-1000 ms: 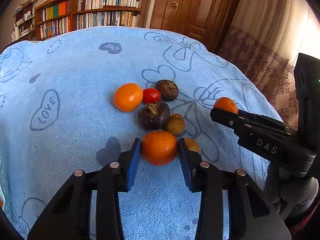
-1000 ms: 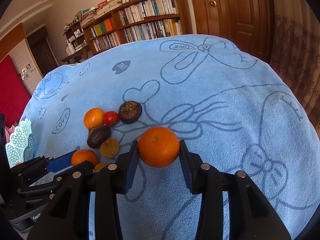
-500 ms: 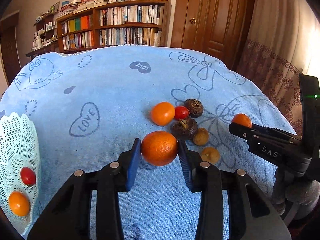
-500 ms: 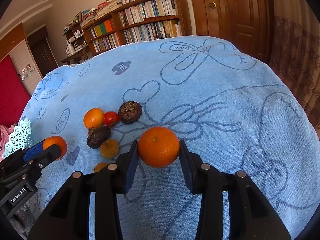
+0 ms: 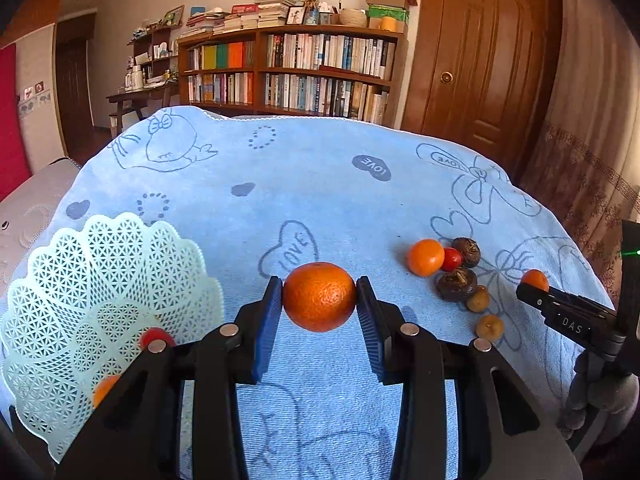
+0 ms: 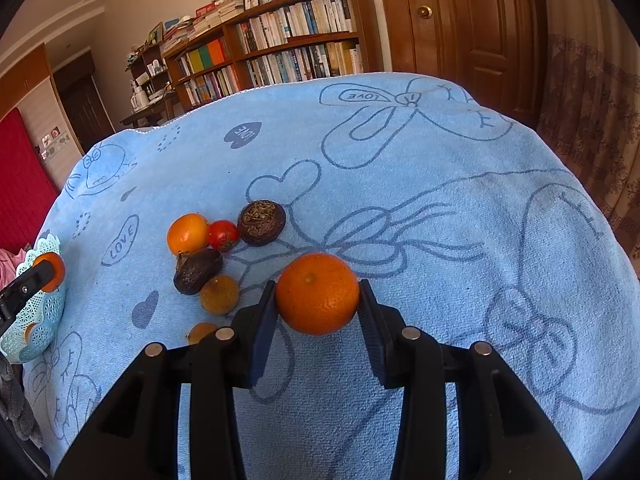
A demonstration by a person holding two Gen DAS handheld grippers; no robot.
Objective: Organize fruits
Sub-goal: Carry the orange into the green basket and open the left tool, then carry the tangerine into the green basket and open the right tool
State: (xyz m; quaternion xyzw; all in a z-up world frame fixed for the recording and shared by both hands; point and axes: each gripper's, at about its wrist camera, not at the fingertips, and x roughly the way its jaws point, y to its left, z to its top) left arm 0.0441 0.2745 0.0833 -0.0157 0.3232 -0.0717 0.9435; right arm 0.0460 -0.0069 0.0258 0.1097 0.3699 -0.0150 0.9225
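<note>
My left gripper [image 5: 319, 304] is shut on an orange [image 5: 319, 297], held above the blue cloth just right of the pale lattice basket [image 5: 80, 280]. A red tomato [image 5: 154, 336] and an orange fruit [image 5: 105, 388] lie in that basket, partly hidden by my fingers. My right gripper [image 6: 318, 300] is shut on a second orange [image 6: 317, 293], near a heap of fruit: an orange [image 6: 187, 233], a tomato [image 6: 223, 234], two dark fruits [image 6: 261, 222] [image 6: 197, 270] and two small brown ones [image 6: 219, 294]. The same heap [image 5: 452, 268] shows at the right of the left wrist view.
The blue patterned cloth [image 6: 440, 208] covers a rounded surface that falls away on all sides. A bookshelf [image 5: 292, 76] and a wooden door [image 5: 484, 52] stand behind it. A curtain [image 5: 592, 140] hangs at the right, and something red [image 6: 20, 184] is at the far left.
My left gripper has lifted its orange out of the heap and carried it left to the basket. The right gripper has held still with its orange.
</note>
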